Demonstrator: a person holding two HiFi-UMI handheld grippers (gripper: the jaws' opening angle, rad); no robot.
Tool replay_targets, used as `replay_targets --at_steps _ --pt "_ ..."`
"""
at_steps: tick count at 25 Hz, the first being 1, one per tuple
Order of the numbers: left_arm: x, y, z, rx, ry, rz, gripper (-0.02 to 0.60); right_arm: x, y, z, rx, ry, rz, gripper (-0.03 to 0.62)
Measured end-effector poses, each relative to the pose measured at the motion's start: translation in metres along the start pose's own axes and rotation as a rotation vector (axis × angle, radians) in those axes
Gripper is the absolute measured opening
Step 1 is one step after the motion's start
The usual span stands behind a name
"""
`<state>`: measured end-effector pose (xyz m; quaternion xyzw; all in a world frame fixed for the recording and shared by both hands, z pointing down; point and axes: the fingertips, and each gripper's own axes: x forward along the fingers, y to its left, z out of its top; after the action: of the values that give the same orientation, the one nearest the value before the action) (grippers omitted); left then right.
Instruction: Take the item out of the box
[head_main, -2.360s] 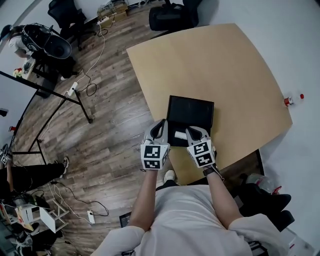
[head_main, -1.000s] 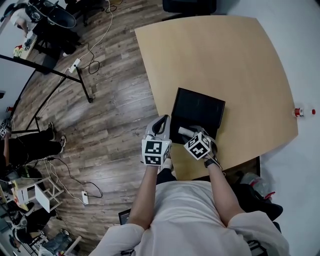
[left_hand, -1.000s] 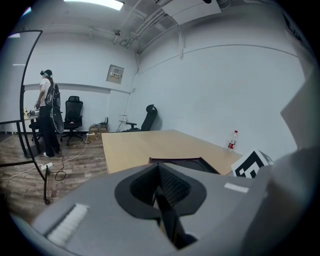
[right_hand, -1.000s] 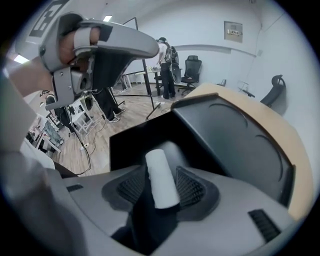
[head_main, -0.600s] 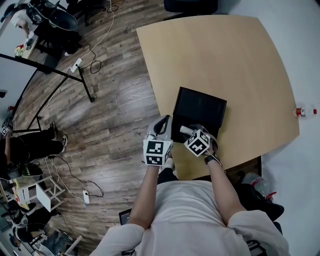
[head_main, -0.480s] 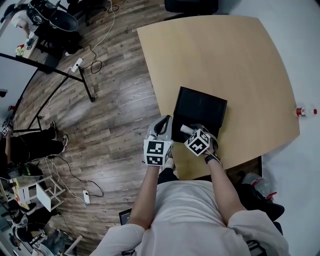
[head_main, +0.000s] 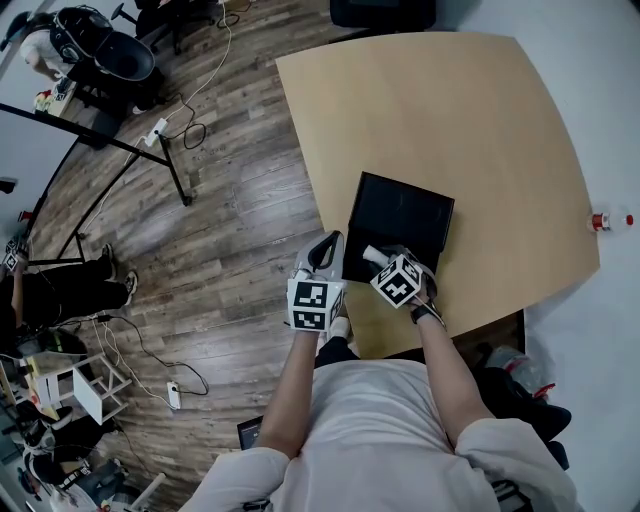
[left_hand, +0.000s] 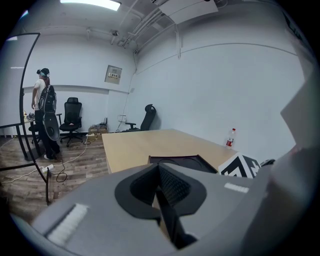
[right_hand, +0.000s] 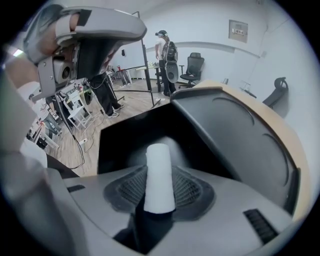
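Now the right gripper (head_main: 388, 262) is closing on the white cylinder (right_hand: 159, 175), pads touching it, above the black box (head_main: 400, 212) (near end) — left gripper (head_main: 329, 247), at its nine o'clock, clenched empty.

Wooden table (head_main: 450, 110) — black box (head_main: 400, 215) lies near its edge.

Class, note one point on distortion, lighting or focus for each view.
Head view: the wide lens bows the edges of the table; light even. Left gripper view: dark round vignette, ceiling light glares, near left claw blurred. Right gripper view: black box curves strongly; white cylinder fairly sharp.
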<state>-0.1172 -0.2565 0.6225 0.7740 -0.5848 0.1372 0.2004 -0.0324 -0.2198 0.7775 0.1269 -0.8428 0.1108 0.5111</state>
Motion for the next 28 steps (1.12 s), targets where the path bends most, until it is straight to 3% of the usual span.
replay_targets --at_steps 6,23,28 --pt "-0.004 -0.002 0.003 0.013 -0.007 -0.004 0.008 -0.008 -0.001 -0.001 0.076 -0.031 -0.017 0.149" --pt "-0.006 -0.02 0.019 0.105 -0.027 -0.048 0.009 -0.087 -0.03 0.013 0.185 -0.196 -0.196 0.147" --pt "-0.009 -0.029 0.032 0.134 -0.052 -0.075 0.009 -0.12 -0.04 0.01 0.284 -0.265 -0.27 0.147"
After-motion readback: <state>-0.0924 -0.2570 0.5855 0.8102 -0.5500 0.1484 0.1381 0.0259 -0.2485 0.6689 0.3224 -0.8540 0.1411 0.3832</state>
